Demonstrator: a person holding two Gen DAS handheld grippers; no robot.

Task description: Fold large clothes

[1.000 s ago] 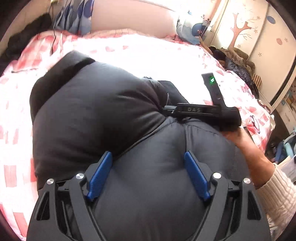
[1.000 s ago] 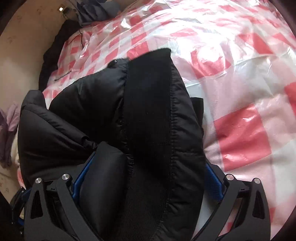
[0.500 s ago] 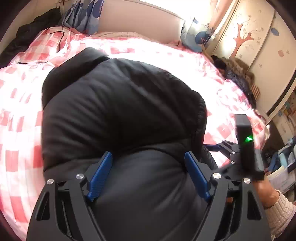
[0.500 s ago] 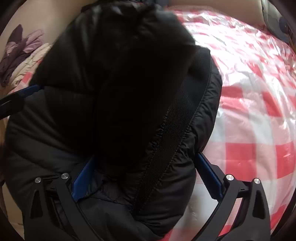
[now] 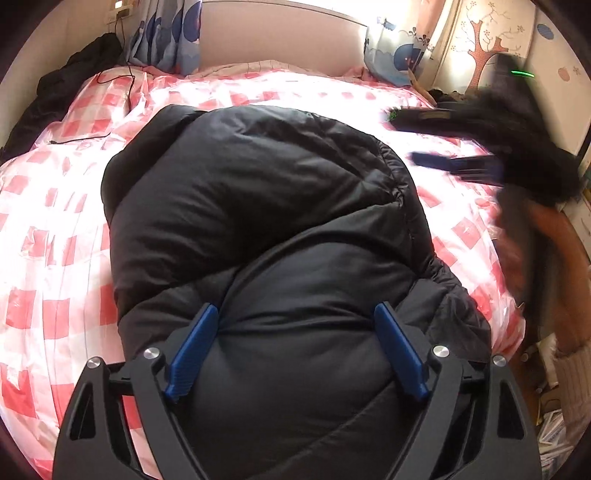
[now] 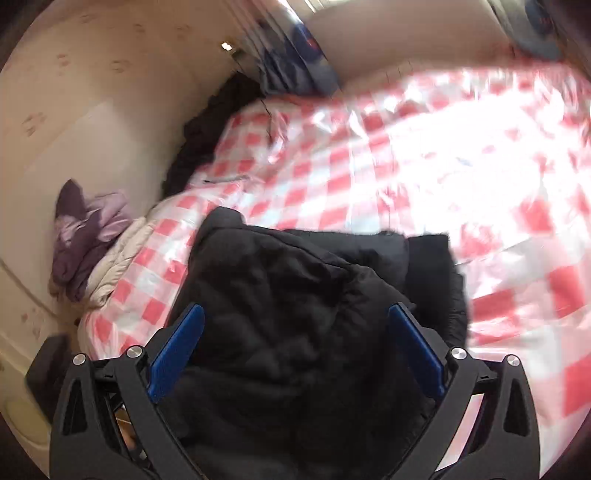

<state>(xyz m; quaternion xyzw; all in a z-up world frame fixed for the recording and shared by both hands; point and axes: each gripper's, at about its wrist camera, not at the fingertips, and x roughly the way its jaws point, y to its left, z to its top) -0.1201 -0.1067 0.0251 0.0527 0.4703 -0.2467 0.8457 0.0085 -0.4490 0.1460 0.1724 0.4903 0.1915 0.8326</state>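
Note:
A black puffer jacket (image 5: 266, 206) lies folded in a thick bundle on the pink-and-white checked bed (image 5: 48, 236). My left gripper (image 5: 295, 317) is open, its blue fingers (image 5: 195, 343) spread wide over the jacket's near end. My right gripper (image 6: 295, 314) is open and hovers above the jacket (image 6: 295, 295), apart from it. In the left wrist view the right gripper (image 5: 424, 140) shows blurred at the upper right, above the bed, with its jaws apart and empty.
A headboard (image 5: 280, 33) and blue-patterned pillows (image 5: 166, 37) stand at the far end. Dark clothes (image 5: 62, 88) and a cable (image 5: 122, 85) lie at the far left. A purple garment (image 6: 81, 236) lies by the wall. A cupboard with a tree picture (image 5: 491, 40) stands on the right.
My right gripper has let go of the jacket and lifted up and away to the right. The jacket now lies folded over on the bed. My left gripper has stayed open over it.

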